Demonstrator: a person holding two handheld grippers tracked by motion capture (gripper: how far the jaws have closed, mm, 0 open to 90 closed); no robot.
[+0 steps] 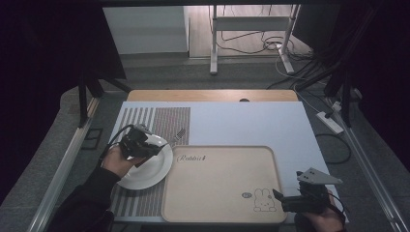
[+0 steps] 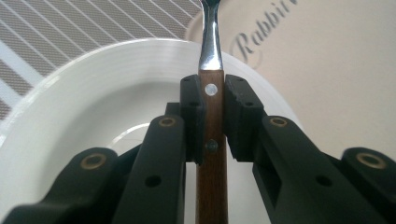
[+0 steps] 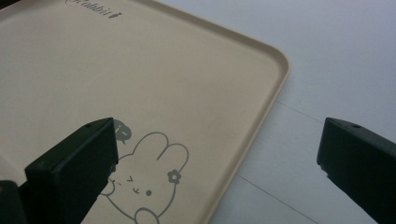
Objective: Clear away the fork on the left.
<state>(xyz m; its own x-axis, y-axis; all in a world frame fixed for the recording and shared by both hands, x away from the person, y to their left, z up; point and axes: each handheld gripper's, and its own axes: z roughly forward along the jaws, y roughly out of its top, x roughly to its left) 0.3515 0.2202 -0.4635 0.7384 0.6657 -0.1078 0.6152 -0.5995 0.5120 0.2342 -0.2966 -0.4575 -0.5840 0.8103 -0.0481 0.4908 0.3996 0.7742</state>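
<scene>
A fork (image 1: 177, 136) with a brown wooden handle and a steel neck is clamped between the jaws of the left gripper (image 1: 155, 146), which squeeze the handle from both sides near a pale rivet. In the high view the tines reach out to the far right of the gripper, over the striped placemat (image 1: 159, 121) just beyond the tray's far left corner. The handle hangs above a white plate (image 1: 150, 171) — the plate rests on the placemat at the left of the table, its right edge lying just beside or slightly over the left rim of the tray (image 1: 278, 166).

The tray is beige, with the word "Rabbit" printed at its far left and a small rabbit drawing (image 1: 264, 199) at its near right corner. It sits on a pale blue table surface (image 1: 251, 123).

The right gripper (image 1: 279, 199) hovers at the near right corner of the tray, beside the rabbit drawing — its jaws stand wide apart with nothing between them, one over the tray and one over the blue surface to the right.
</scene>
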